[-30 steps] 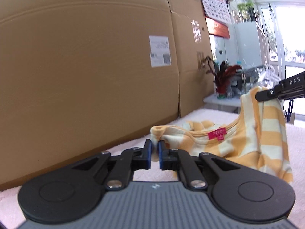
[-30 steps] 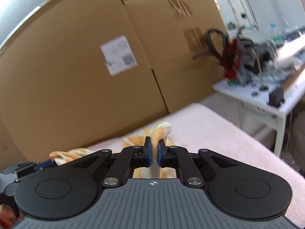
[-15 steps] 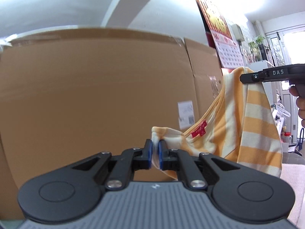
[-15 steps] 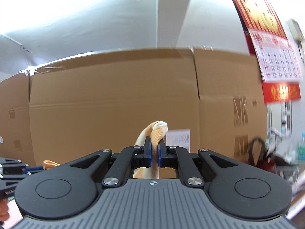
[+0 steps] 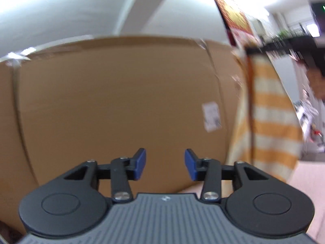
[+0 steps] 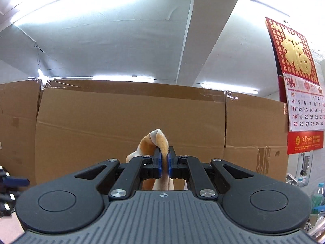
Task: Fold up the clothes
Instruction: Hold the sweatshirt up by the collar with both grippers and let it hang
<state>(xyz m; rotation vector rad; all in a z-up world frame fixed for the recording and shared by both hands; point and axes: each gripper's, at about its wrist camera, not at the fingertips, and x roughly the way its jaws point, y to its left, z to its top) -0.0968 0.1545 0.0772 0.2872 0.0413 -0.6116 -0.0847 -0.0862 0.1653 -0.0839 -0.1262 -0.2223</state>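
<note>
The left tool point(image 5: 165, 166) now stands with its blue pads wide apart and nothing between them; half a second ago those pads were pinched on the collar edge of the shirt, so the cloth has left this tool. The striped shirt point(image 5: 270, 122) (orange and cream bands, blurred in the left view) hangs at 3 o'clock from the left tool, dangling straight down from the right tool point(image 5: 284, 46), which shows as a dark bar at 1 o'clock. Before, the shirt stretched between both tools with its red label showing; now it hangs as one narrow drape, and the label cannot be made out.

In the right view the right tool point(image 6: 164, 163) stays clamped on a fold of the shirt point(image 6: 157, 142), which bulges up at 12 o'clock above the pads, much as it did earlier. Behind it stands the cardboard wall point(image 6: 121, 122), with a red calendar point(image 6: 298, 85) at 2 o'clock. A strip of the pink surface point(image 5: 308, 181) shows at 4 o'clock in the left view.
</note>
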